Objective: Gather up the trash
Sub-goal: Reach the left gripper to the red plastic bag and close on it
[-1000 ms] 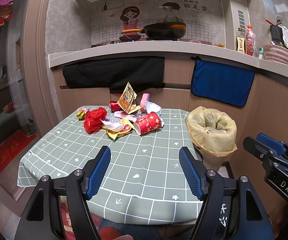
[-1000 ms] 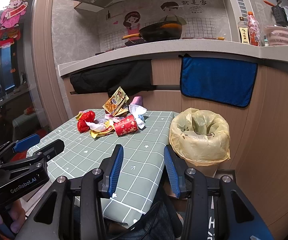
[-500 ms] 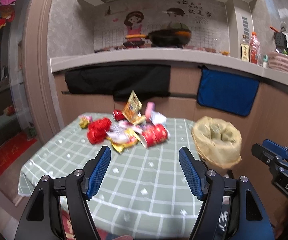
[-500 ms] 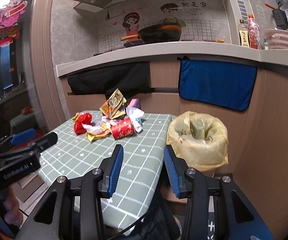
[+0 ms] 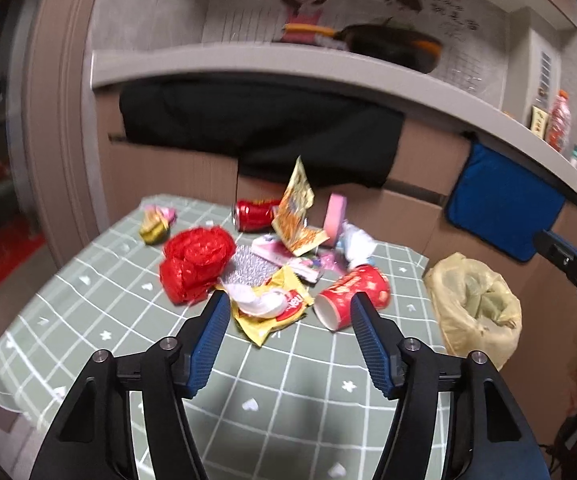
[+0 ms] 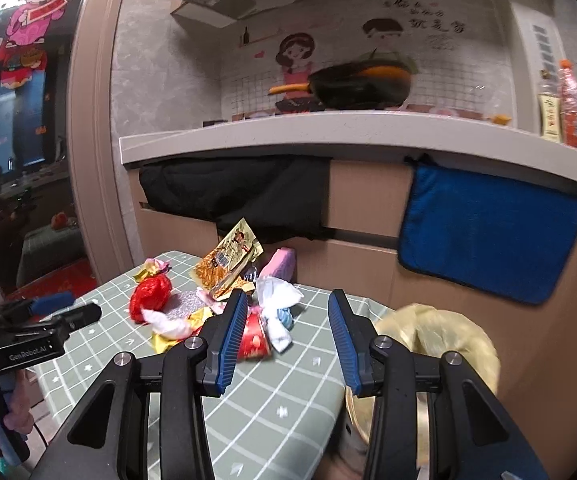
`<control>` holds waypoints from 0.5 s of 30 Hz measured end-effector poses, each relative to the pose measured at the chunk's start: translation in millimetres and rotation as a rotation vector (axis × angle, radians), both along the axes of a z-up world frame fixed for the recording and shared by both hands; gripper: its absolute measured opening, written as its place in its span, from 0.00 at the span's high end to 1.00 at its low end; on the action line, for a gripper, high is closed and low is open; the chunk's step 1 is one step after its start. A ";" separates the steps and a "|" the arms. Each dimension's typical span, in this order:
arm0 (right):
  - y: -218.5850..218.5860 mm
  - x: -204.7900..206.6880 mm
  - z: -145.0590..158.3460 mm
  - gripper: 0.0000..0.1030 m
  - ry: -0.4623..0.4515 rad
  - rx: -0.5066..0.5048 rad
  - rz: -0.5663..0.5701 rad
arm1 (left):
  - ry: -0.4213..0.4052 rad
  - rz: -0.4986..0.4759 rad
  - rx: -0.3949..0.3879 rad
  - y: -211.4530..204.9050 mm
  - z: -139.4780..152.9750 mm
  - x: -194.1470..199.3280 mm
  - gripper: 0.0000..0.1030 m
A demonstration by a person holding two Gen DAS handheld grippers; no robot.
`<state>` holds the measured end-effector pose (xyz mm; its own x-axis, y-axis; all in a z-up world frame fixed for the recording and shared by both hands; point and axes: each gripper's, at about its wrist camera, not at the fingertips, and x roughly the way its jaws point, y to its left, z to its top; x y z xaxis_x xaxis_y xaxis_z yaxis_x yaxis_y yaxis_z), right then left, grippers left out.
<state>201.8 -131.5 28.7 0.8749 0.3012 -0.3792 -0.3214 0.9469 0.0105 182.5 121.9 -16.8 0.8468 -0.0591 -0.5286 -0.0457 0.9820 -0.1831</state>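
At mid-frame on the green checked table (image 5: 136, 316) lies the trash: a red bag (image 5: 194, 262), yellow wrapper (image 5: 276, 312) and tipped red cup (image 5: 352, 296), nothing between the closing left gripper (image 5: 288, 320) jaws or the right gripper (image 6: 286, 322) jaws, apart, while only the left view shows a red can (image 5: 254, 214).

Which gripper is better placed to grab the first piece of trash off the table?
Left, probably. The left gripper faces the pile head-on, its fingers closing with nothing between them, framing the yellow wrapper. The right gripper sits off toward the bin.
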 end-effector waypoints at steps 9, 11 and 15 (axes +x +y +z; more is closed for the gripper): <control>29.1 66.2 -48.8 0.61 0.143 -0.029 0.053 | 0.044 0.161 -0.107 67.7 -27.6 46.6 0.40; 35.3 75.2 -55.7 0.61 0.171 -0.020 0.074 | 0.050 0.168 -0.109 74.8 -32.7 62.9 0.40; 44.8 85.8 -64.0 0.61 0.190 -0.037 0.083 | 0.088 0.210 -0.087 85.3 -49.9 105.7 0.40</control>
<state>287.6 -86.7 -35.2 0.7593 0.3517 -0.5476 -0.3937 0.9182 0.0437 288.2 207.3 -66.8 0.7961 0.0645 -0.6018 -0.2664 0.9301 -0.2528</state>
